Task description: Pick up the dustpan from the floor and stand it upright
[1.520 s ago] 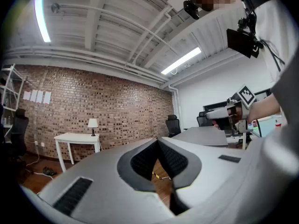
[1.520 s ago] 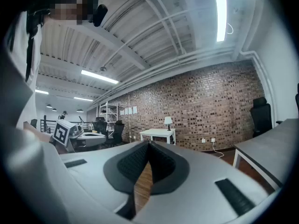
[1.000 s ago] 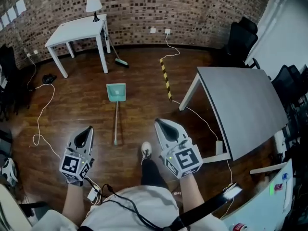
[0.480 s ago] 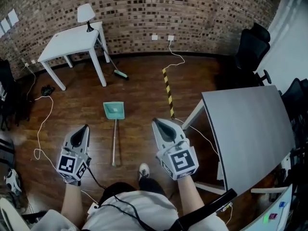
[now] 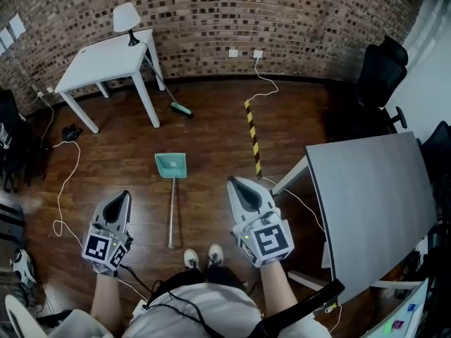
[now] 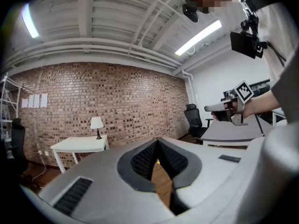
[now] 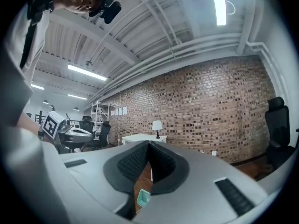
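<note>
Jaws of the left gripper [image 5: 118, 203] are seen closed, tip to tip, with nothing held between them; those of the right gripper [image 5: 237, 189] are likewise closed and empty. Both grippers are held out in front of the person, roughly level and well above the floor [image 5: 211, 139], the left one at the left and the right one at the right, with neither touching anything. Between them and a little farther ahead, the dustpan [image 5: 171, 165] is seen lying flat on the floor, its teal pan pointed away from the person and its long handle [image 5: 171, 213] stretched back toward the shoes [image 5: 191, 259]. The pan is also glimpsed in the right gripper view, low beneath the closed jaws. To the right of the dustpan a yellow-and-black strip [image 5: 252, 136] is laid on the floor, and past it a grey table [image 5: 380, 203] is placed. Farther off at the left, a white table [image 5: 106, 58] with a lamp [image 5: 126, 18] is set near the brick wall [image 5: 282, 13], and a broom [image 5: 163, 90] is leaned beside it. A black chair [image 5: 380, 65] is seen at the far right.
</note>
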Demonstrator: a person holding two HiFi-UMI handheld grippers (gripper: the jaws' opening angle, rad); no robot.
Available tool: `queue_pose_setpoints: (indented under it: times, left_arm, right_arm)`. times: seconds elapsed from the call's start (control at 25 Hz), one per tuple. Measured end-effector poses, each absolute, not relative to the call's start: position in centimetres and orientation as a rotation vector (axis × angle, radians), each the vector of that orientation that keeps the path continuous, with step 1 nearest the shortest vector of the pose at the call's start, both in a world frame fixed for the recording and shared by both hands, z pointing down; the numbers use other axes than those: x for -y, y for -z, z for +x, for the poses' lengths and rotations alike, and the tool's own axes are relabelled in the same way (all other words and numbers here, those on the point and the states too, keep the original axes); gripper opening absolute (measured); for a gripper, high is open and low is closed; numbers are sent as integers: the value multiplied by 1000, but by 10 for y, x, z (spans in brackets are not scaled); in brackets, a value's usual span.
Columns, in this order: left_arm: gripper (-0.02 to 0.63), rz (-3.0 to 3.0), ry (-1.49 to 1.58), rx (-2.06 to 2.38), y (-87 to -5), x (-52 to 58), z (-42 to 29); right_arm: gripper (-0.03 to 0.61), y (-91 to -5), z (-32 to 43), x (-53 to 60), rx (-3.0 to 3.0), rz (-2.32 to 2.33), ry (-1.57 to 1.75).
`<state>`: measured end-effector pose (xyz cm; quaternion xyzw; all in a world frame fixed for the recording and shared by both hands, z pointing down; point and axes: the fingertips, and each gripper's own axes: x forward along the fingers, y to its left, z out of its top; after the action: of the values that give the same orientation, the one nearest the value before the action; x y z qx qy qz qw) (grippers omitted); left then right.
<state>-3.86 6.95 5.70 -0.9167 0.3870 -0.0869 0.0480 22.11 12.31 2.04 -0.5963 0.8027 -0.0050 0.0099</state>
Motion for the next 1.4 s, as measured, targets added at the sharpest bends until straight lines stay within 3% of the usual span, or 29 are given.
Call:
queue_pose_setpoints:
  times: [0.36,0.52,0.72,0.96,1.4]
  left_arm:
    - [22,-2884,474,-1374,-156,-49,-85]
    - [33,-3031,553,-1459,-241,-52,-109]
    - [104,-3147,785,-1518,-354,-64,-146]
    - [106,-3111,1140,-1500,-479,-85,-173]
    - [106,-3134,1441,-1602,-692,-100,-181]
  right_arm:
    - [-15,-100,194,-106,-2609,-1922,181]
    - [-15,-172,171,-92,-2658,-1905,341]
    - [2,-268,136,-80,-2805,-1834,588]
    - [25,-365,102,-75,-2968,-1858,698]
    - [25,-549,73,-44,-2989,-1769,928]
